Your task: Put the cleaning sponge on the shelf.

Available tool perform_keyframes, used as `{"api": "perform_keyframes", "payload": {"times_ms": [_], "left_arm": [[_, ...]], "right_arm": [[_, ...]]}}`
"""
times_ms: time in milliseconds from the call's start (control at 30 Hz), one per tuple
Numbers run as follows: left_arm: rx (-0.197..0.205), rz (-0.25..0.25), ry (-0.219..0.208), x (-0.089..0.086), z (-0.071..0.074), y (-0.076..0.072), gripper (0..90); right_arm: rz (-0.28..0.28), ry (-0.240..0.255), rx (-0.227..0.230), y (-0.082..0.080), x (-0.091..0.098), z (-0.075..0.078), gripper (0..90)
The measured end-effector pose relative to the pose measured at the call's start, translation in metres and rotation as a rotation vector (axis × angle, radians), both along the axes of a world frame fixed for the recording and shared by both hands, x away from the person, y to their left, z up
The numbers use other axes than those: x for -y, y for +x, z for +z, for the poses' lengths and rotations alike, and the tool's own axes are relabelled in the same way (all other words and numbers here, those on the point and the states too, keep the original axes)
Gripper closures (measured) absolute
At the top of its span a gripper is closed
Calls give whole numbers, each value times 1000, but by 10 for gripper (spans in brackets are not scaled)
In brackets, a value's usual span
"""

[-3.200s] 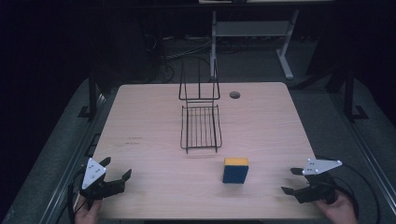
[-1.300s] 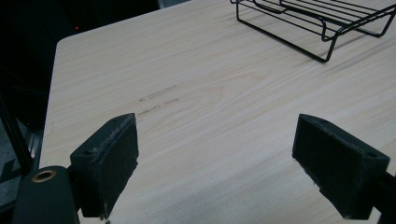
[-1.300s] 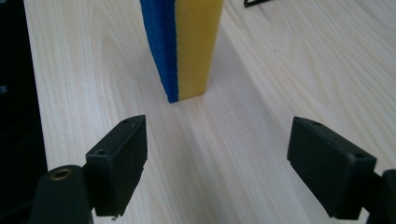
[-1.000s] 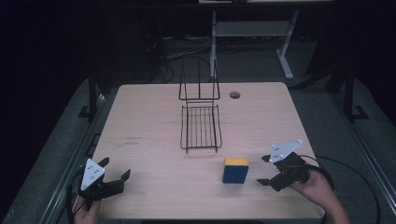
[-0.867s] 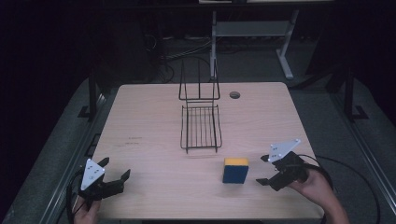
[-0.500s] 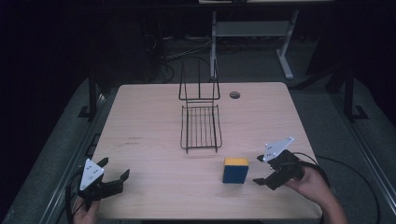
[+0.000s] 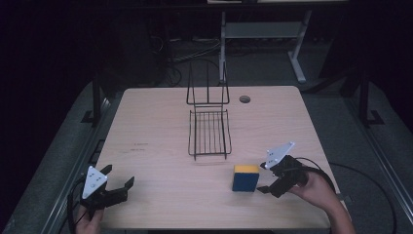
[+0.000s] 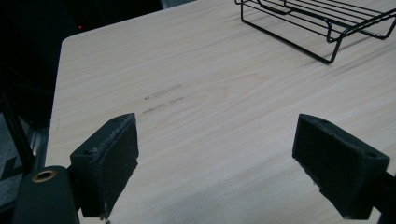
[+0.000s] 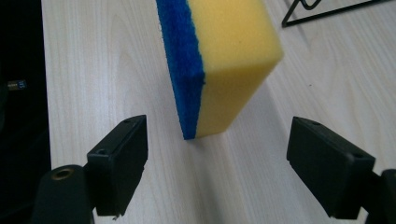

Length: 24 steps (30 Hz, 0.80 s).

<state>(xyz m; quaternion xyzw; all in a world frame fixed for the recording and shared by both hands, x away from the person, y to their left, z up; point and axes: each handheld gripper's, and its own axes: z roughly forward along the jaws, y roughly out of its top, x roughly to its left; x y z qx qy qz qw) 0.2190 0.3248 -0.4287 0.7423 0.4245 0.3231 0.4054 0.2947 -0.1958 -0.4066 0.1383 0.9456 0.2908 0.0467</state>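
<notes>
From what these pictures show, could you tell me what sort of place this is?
Probably a lab or test workspace rather than a home: a bare wooden table in a dark room, cables on the floor behind it, a metal desk frame beyond, and only a wire rack and sponge laid out.

sponge (image 7: 245,177) | yellow foam block with a blue scouring layer on one face | standing upright on edge, blue face toward the near edge of the worktop (image 7: 160,126) | near-right part of the worktop, just in front of the wire rack (image 7: 209,131), apart from it | in the right gripper view (image 9: 219,65) it stands untouched
</notes>
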Motion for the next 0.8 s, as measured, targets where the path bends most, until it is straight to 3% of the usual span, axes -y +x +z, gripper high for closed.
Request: {"api": "perform_keyframes", "payload": {"times_ms": [367,800], "left_arm": [[-1,-3,1,-1,0,0,139],[4,1,-2,-2,1,0,139]], "right_arm": [[14,-17,-20,9,-17,-5,231],[44,-56,-40,14,-33,-14,382]]}}
